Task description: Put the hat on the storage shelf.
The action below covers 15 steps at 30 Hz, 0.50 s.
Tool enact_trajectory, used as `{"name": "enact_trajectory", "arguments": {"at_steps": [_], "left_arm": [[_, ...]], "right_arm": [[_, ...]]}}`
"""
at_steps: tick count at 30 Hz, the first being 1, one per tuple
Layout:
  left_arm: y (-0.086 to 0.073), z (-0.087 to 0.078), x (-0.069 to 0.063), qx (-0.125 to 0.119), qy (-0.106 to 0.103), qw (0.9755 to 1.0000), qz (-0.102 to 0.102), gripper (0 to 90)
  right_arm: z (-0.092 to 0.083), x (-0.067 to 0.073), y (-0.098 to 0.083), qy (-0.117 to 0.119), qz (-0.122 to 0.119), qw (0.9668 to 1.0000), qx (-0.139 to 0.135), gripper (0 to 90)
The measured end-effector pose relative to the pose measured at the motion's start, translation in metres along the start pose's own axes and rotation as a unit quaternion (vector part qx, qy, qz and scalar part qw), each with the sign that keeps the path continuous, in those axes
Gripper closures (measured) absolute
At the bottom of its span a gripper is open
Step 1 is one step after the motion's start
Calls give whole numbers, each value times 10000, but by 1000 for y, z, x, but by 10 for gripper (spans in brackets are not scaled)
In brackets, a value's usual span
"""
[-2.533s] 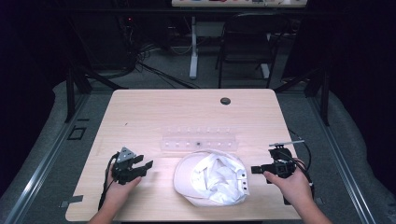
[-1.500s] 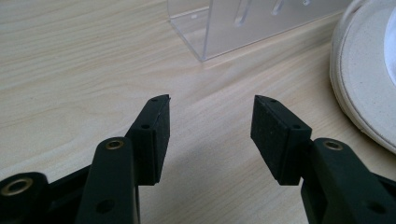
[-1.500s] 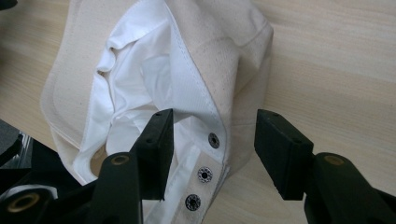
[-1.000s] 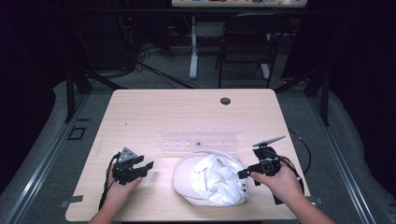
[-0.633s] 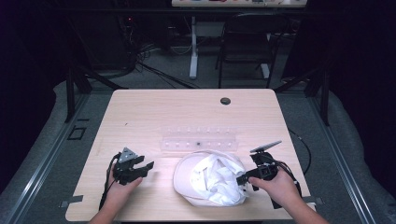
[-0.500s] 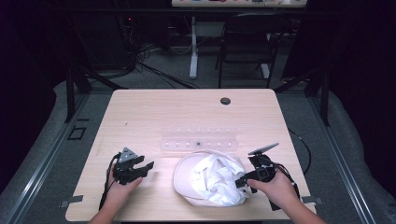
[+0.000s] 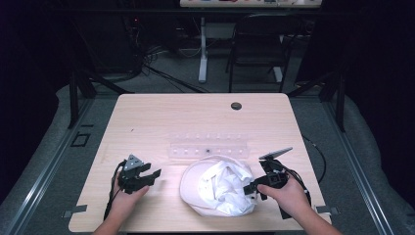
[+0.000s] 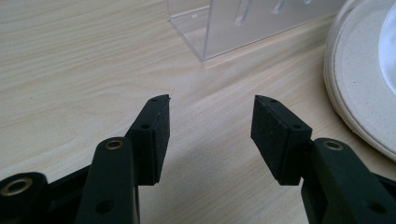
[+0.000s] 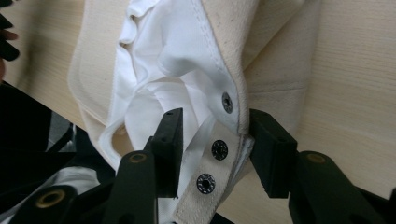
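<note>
Cap [image 7: 215, 191], white and cream, lies upside down at the near edge of a pale wooden tabletop [image 7: 161, 117]. Right tongs [image 9: 215, 135] straddle its snap-back strap [image 9: 212, 175], jaws partly open and just closing in, pads not yet clearly pressing. Left tongs [image 8: 210, 123] rest wide open and empty over bare wood beside the cap's brim. A clear plastic rack [image 7: 209, 148] sits just beyond the cap. The right gripper view reveals black snaps [image 9: 219, 149] on the strap. Dark room, chair [image 7: 257, 49] and cables [image 7: 161, 58] lie behind.
</note>
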<state>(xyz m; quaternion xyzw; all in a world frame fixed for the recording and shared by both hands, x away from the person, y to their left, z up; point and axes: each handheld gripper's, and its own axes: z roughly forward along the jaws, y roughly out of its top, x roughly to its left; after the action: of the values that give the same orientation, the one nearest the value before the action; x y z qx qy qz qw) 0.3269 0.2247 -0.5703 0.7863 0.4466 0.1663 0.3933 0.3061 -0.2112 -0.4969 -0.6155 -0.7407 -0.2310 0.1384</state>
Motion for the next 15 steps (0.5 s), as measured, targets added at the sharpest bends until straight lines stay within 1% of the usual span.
{"name": "enact_trajectory", "arguments": {"at_steps": [1,2,4,7,8,9,10,11,13,14,15], "left_arm": [[0,0,0,1,0,10000,0,477],[0,0,0,-2,4,10000,1,477],[0,0,0,-5,8,10000,-5,477],[0,0,0,-4,5,10000,-6,477],[0,0,0,-4,5,10000,-6,477],[0,0,0,-5,5,10000,-6,477],[0,0,0,1,3,10000,-2,477],[0,0,0,1,3,10000,-2,477],[0,0,0,8,-1,10000,2,477],[0,0,0,12,0,10000,2,477],[0,0,0,22,2,10000,3,477]], "right_arm": [[0,0,0,0,0,10000,0,556],[1,3,1,47,79,9999,-94,539],[-1,3,2,72,-25,10000,12,539],[-1,4,4,45,-31,10000,65,596],[-1,4,4,45,-31,10000,65,596],[0,4,4,33,4,10000,62,619],[2,6,4,-26,81,10000,21,677],[2,6,4,-26,81,10000,21,677],[2,7,5,-74,46,9997,208,703],[3,8,6,-105,48,9996,259,724],[4,10,5,-123,110,9997,170,731]]}}
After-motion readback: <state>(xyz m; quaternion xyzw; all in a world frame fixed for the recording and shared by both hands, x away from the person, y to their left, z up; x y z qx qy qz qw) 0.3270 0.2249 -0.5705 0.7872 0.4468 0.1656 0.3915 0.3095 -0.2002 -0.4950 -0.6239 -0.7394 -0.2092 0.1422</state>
